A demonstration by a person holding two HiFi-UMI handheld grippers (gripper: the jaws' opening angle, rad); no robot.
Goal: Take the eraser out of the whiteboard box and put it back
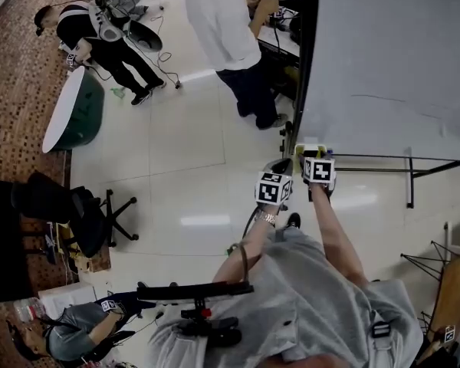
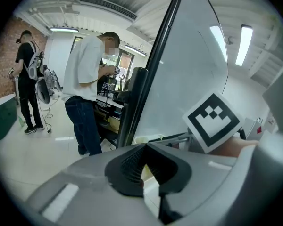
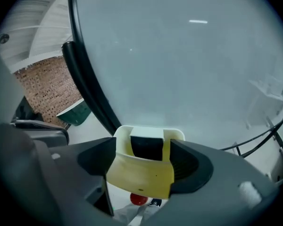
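Observation:
A pale yellow whiteboard box (image 3: pixel 141 175) hangs at the whiteboard's lower left corner, and in the head view the box (image 1: pixel 310 151) shows just beyond my hands. Inside it stands the eraser (image 3: pixel 146 147), black with a white top. My right gripper (image 3: pixel 144 149) has its jaws spread wide on either side of the box, with the eraser between them and untouched. In the head view the right gripper (image 1: pixel 317 167) sits right at the box. The left gripper (image 2: pixel 145 149) is shut and empty, and in the head view the left gripper (image 1: pixel 274 187) hovers just left of the right one.
The whiteboard (image 1: pixel 391 60) fills the upper right, on a black post (image 2: pixel 132 102) with floor legs (image 1: pixel 410 176). A person in a white shirt (image 1: pixel 224 23) stands close to the left of the board. A red object (image 3: pixel 138 199) lies below the box. An office chair (image 1: pixel 70 209) stands far left.

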